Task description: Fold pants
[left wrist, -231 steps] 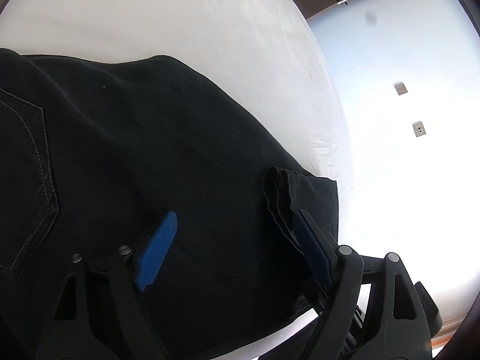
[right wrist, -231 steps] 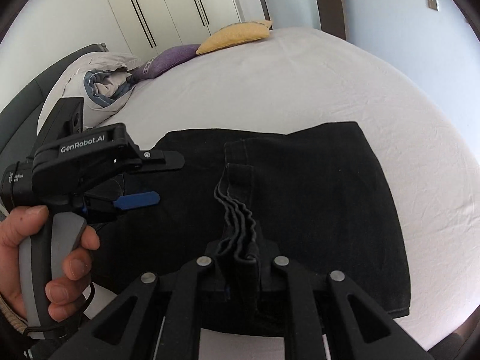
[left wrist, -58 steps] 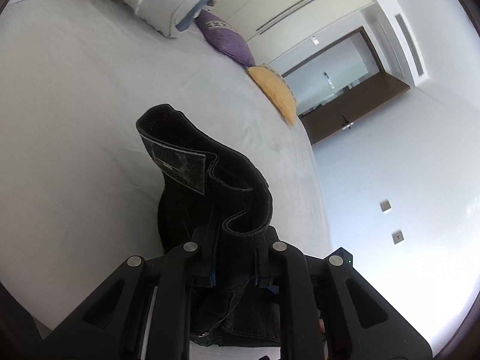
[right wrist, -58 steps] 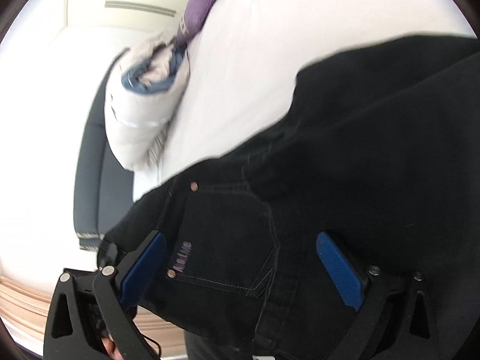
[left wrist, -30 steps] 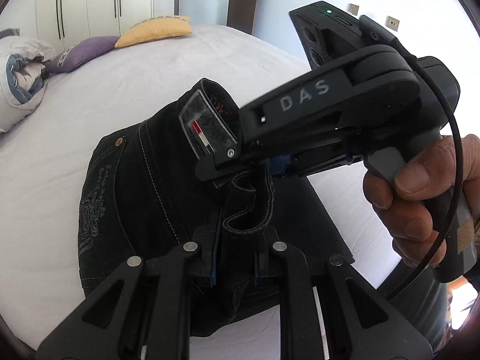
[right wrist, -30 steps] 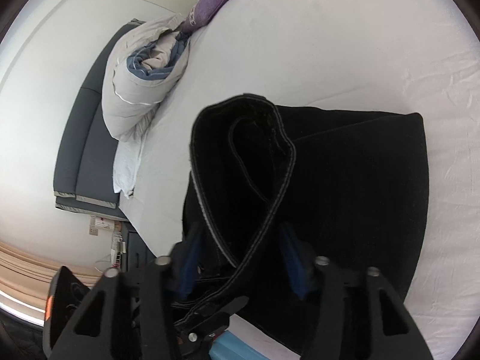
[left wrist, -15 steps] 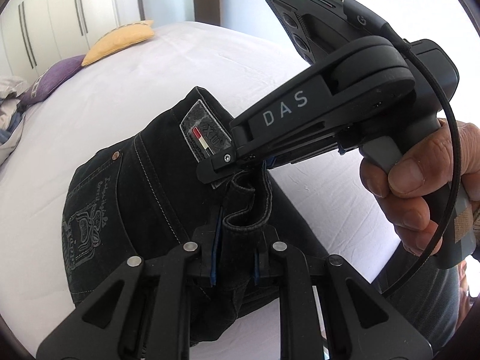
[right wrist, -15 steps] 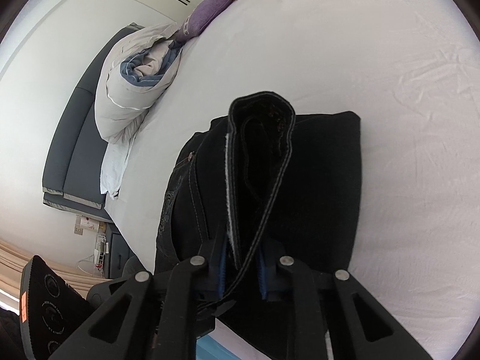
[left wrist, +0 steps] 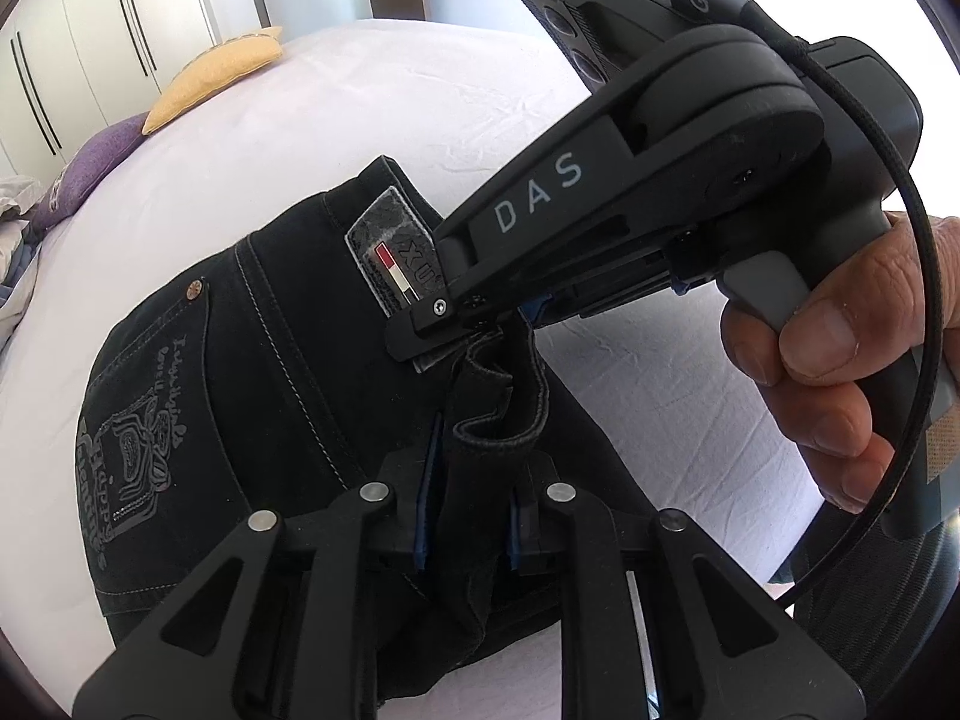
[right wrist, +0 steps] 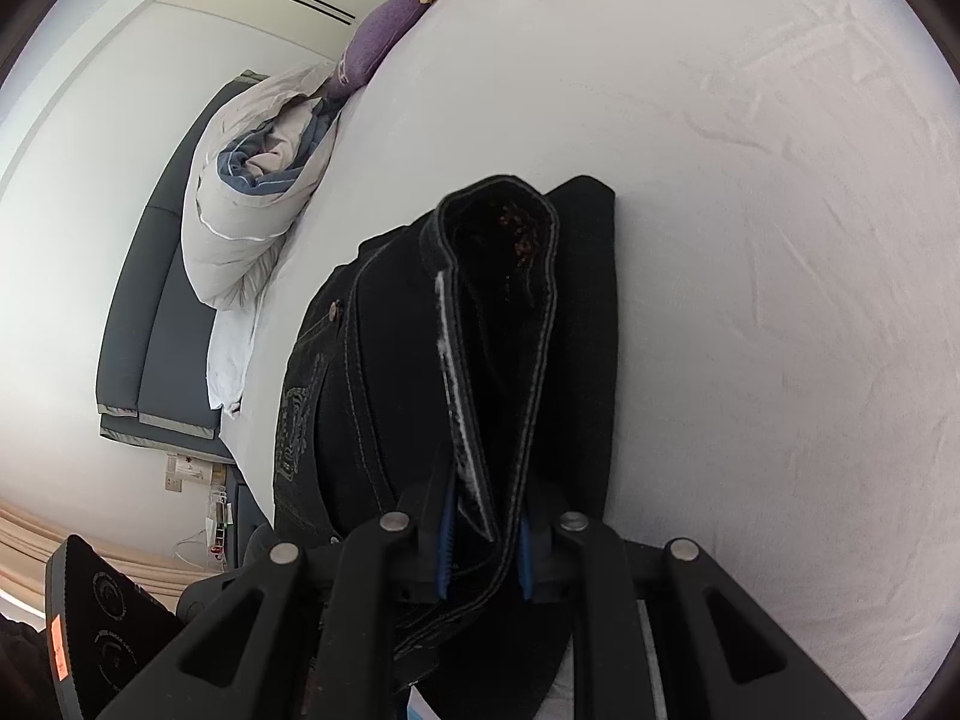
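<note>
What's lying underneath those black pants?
Under the black pants only the white bed sheet shows, spreading out around them. Both the left gripper and the right gripper pinch the waistband. Anything directly beneath the fabric is covered.

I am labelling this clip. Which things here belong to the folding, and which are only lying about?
For the job:
- pants
- left gripper, shut on the pants
- right gripper, shut on the pants
- bed

Lying about:
- yellow cushion
- purple cushion
- duvet
</note>
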Available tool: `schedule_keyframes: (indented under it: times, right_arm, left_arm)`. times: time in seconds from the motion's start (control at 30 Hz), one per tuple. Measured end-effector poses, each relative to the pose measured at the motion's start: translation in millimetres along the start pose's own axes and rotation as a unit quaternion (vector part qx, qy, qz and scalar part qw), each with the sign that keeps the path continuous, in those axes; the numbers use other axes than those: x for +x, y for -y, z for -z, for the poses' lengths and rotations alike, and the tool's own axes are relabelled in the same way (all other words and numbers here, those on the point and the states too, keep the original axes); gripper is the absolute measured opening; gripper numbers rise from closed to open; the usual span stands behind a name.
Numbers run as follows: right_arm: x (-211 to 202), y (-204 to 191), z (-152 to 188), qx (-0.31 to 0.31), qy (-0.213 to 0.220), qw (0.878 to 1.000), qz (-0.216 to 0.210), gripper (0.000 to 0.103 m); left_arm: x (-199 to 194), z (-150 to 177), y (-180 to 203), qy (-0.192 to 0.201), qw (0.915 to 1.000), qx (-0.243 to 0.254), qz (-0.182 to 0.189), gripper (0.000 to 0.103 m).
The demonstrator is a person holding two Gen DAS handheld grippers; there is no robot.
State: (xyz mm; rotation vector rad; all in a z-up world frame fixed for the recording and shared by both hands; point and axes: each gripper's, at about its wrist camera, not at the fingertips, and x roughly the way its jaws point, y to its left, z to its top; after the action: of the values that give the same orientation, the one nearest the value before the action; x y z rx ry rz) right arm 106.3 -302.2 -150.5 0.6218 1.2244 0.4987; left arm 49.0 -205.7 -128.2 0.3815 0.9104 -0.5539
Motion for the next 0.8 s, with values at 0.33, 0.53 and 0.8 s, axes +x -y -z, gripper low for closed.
schedule_keyframes:
  times: [0.33,0.53,0.8]
  right_arm:
    - [-5,16,7,0.023,0.020,0.999,-0.036,0.020]
    - [-29,20,12,0.036,0.036,0.999,-0.015,0.031]
    - [-73,-31,6,-0.003,0.085,0.996,-0.015,0.042]
  left_arm:
    - [-53,12,-37,0.019,0.9942,-0.063,0.084,0.027]
    - [-90,21,-118,0.059,0.9840,-0.151,0.073,0.028]
    - [-60,11,-218,0.031,0.9746,-0.217,0.046,0.028]
